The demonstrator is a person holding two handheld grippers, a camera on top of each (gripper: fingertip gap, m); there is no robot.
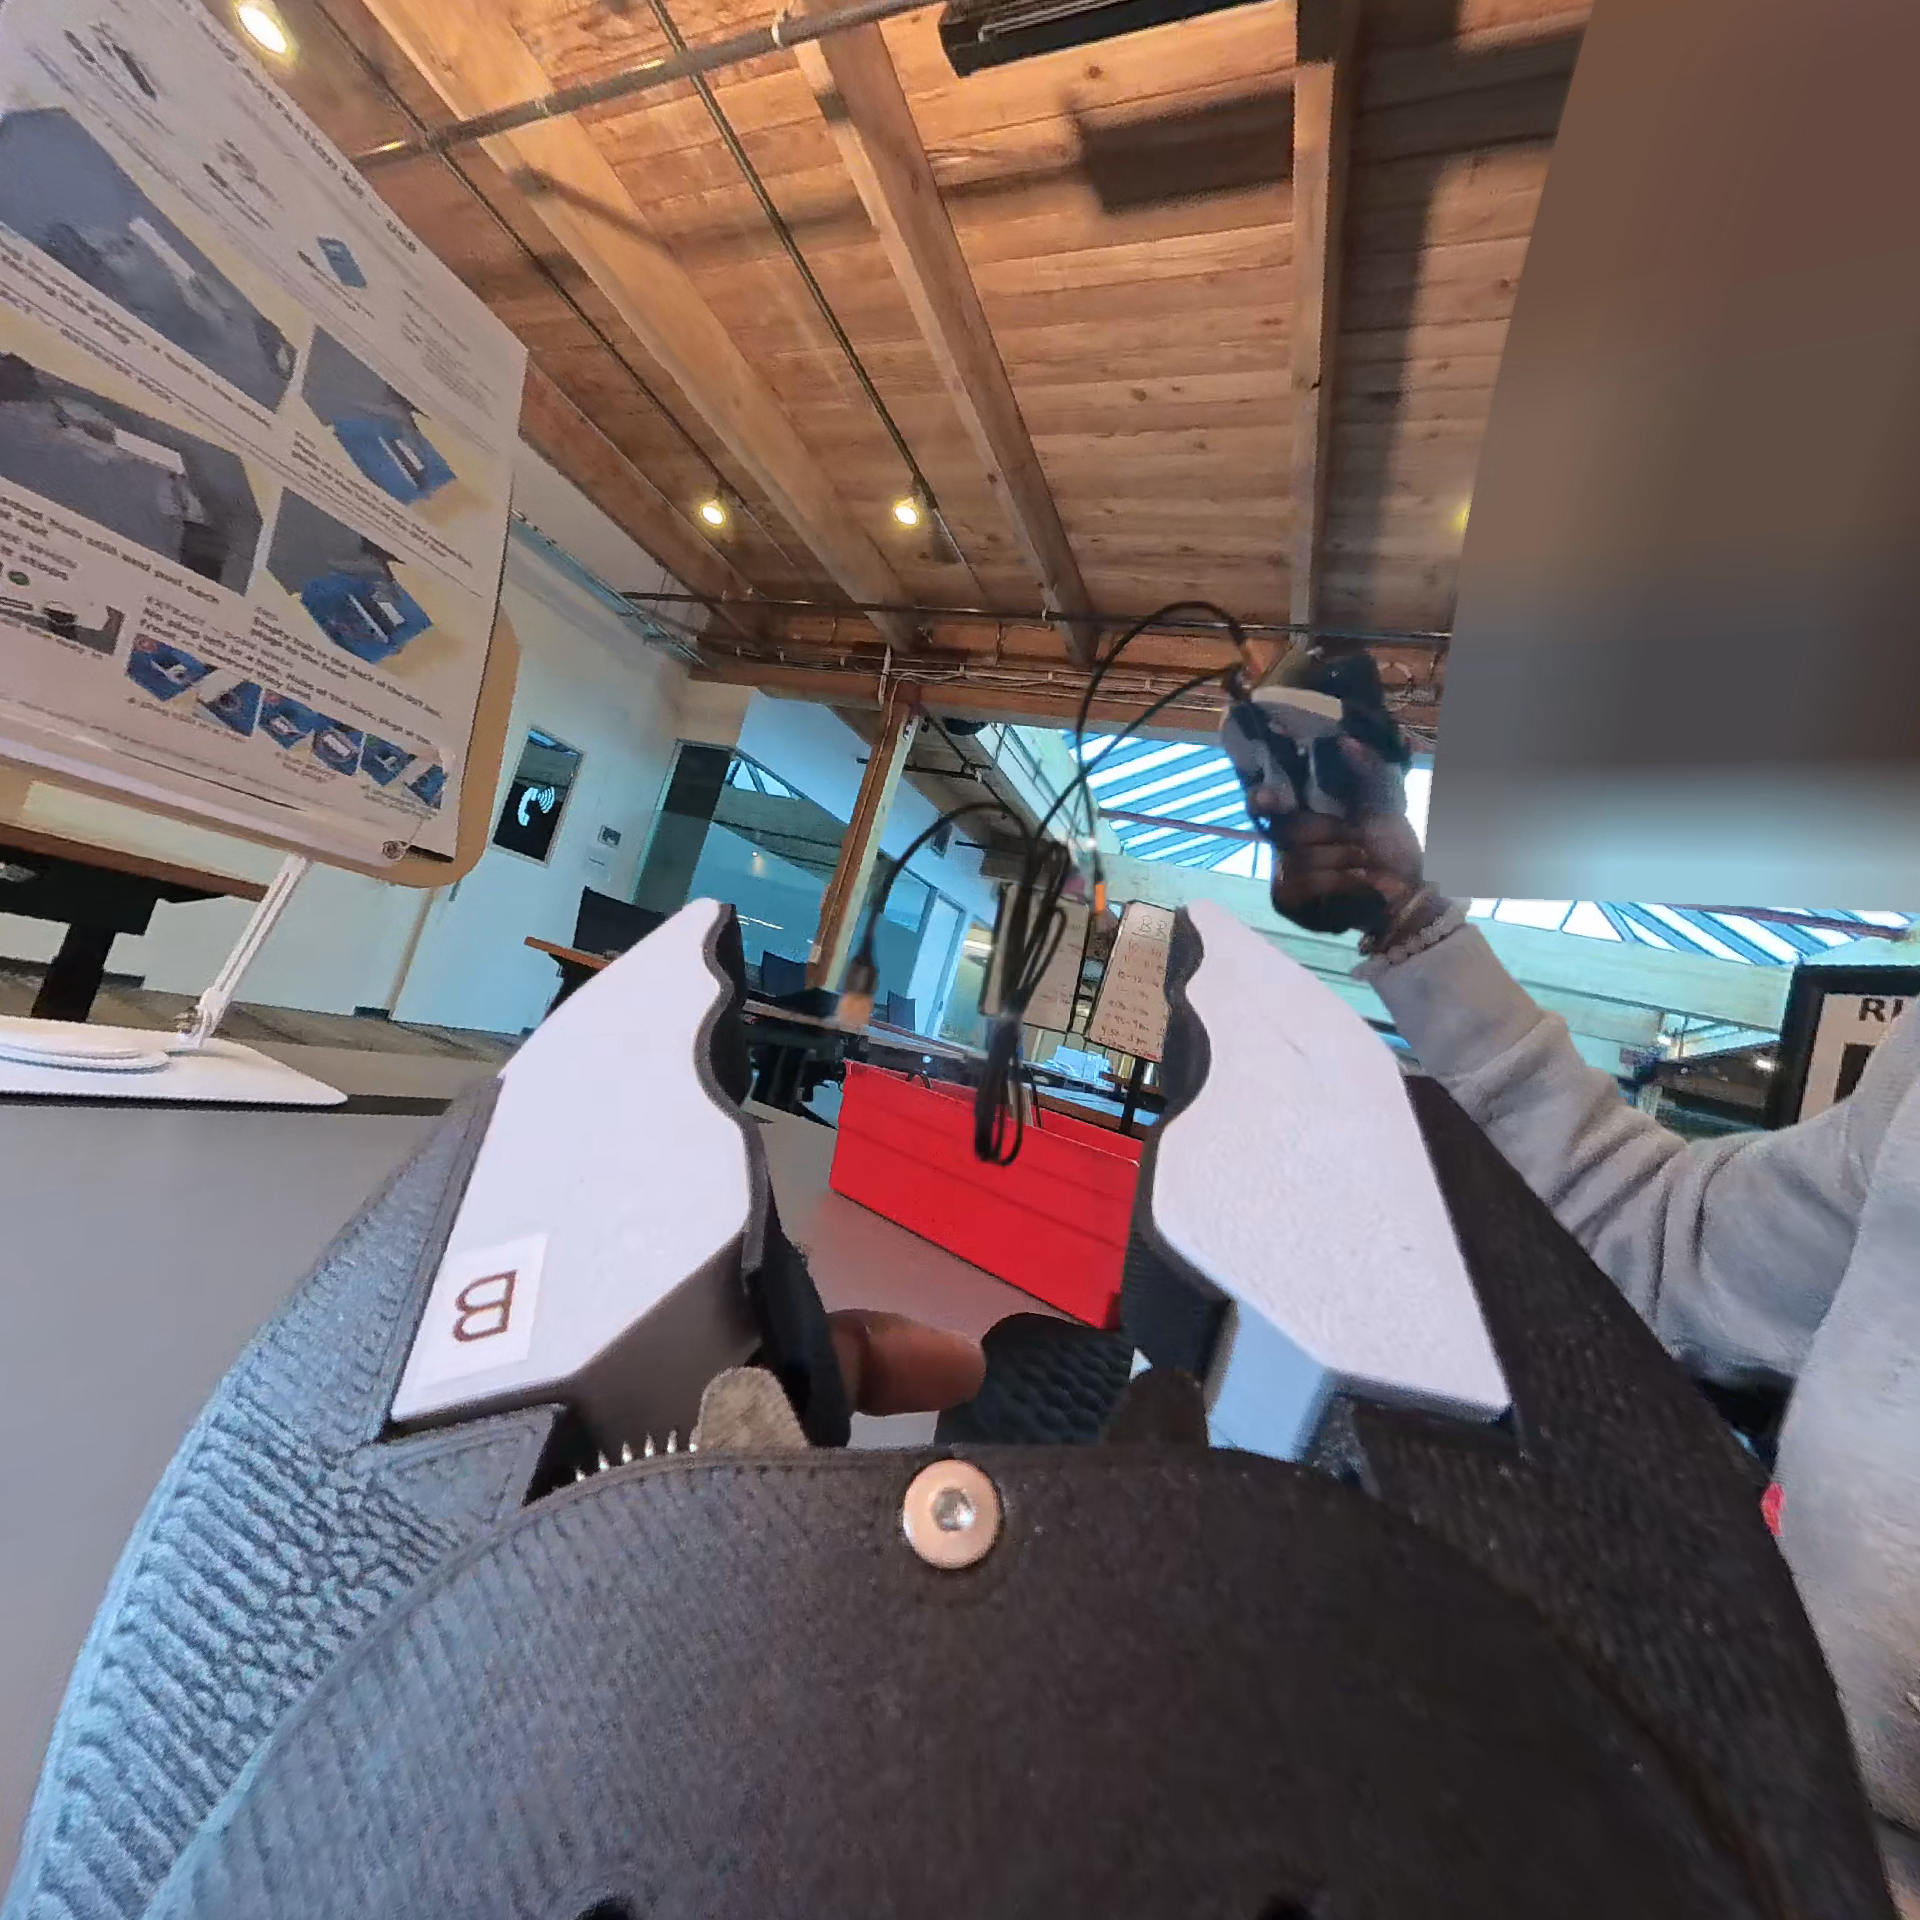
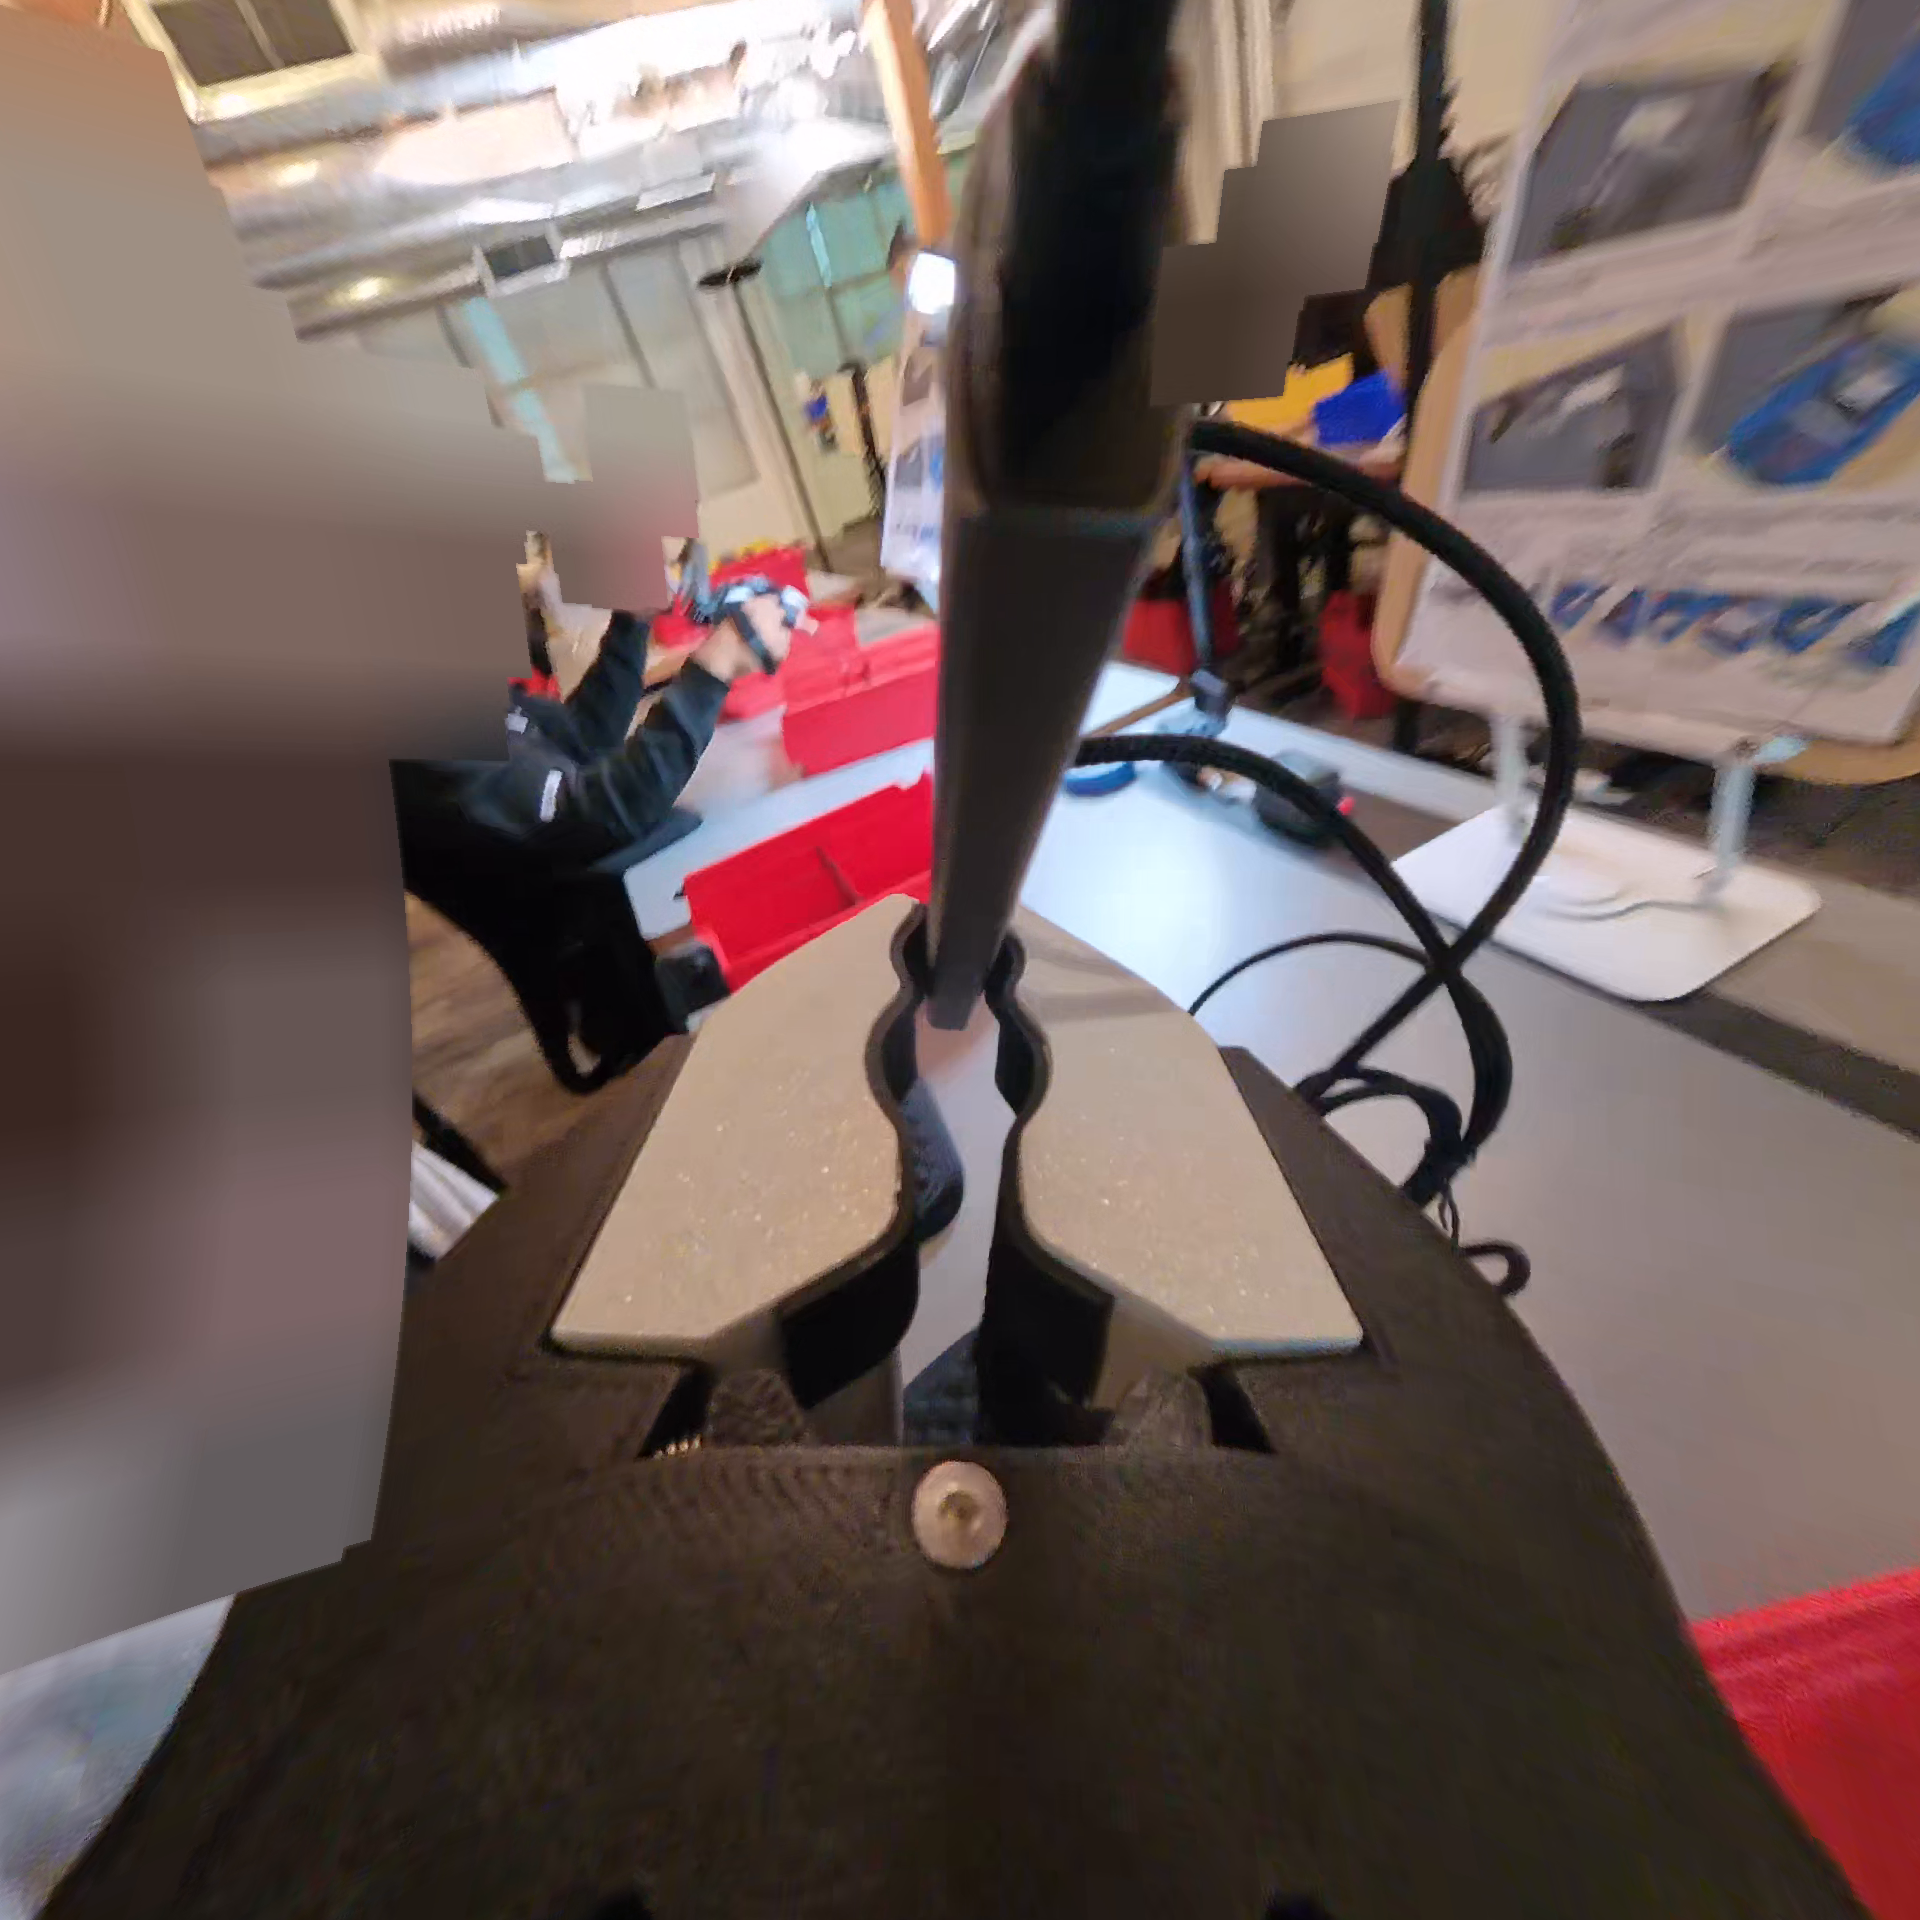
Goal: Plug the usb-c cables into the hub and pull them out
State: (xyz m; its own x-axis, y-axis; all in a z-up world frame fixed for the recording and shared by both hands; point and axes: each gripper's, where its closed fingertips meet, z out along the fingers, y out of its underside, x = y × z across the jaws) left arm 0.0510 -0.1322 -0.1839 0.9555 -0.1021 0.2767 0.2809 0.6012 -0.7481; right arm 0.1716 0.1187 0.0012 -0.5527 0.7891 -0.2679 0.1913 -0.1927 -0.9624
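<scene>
My right gripper [image 2: 961, 966] is shut on the narrow end of a dark grey flat hub [image 2: 1039, 520], which it holds up in the air. Black braided usb-c cables [image 2: 1538, 675] leave the hub's right side and loop down to the grey table. In the left wrist view my right gripper [image 1: 1299, 738] is raised at the far right in a person's hand. The cables [image 1: 1003, 1039] dangle from it, and one free plug with an orange tip [image 1: 857, 997] hangs in the air. My left gripper [image 1: 951, 935] is open and empty, low over the table, pointing at the hanging cables.
A red bin [image 1: 977, 1195] sits on the grey table [image 2: 1558, 1351] behind the cables. An instruction board [image 1: 239, 416] stands on a white base plate [image 1: 156, 1070] at the left. Another person [image 2: 623, 727] works at a far table with more red bins [image 2: 810, 873]. Across from one pair of fingers to the other is roughly 35 centimetres.
</scene>
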